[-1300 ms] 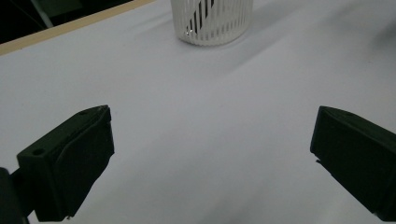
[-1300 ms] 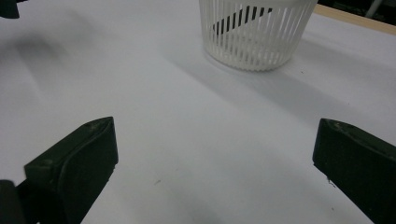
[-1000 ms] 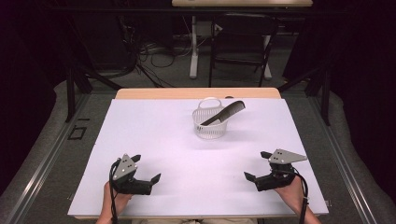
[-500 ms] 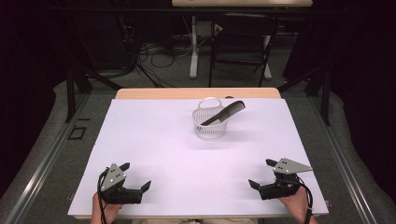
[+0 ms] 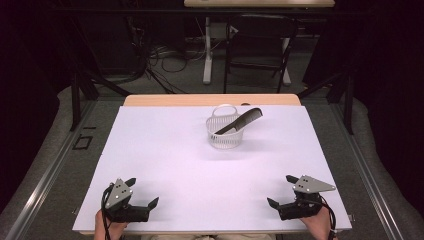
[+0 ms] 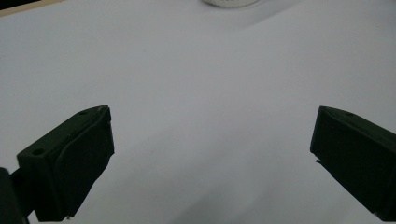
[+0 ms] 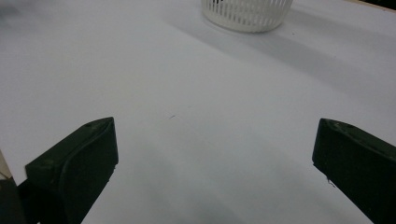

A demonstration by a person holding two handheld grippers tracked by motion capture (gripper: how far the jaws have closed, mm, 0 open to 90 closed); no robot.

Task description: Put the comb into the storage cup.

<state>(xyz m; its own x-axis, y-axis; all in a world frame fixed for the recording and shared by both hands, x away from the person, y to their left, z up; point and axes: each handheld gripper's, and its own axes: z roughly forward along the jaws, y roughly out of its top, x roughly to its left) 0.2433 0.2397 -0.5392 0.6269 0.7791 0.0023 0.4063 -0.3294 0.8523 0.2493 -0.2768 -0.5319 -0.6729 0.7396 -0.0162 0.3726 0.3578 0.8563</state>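
With the black plastic comb (image 5: 239, 122) propped in the white slotted plastic basket (image 5: 226, 134) at the table's far middle, both wide-open, empty tongs, left (image 5: 141, 192) and right (image 5: 281, 190), should reach forward steadily.

basket (image 5: 225, 136): white slatted plastic, slightly glossy
comb (image 5: 239, 123): black plastic, smooth
table cover (image 5: 200, 165): white, matt, smooth
table edge (image 5: 210, 100), 12 o'clock: light wood
gripper jaws: black matt plastic
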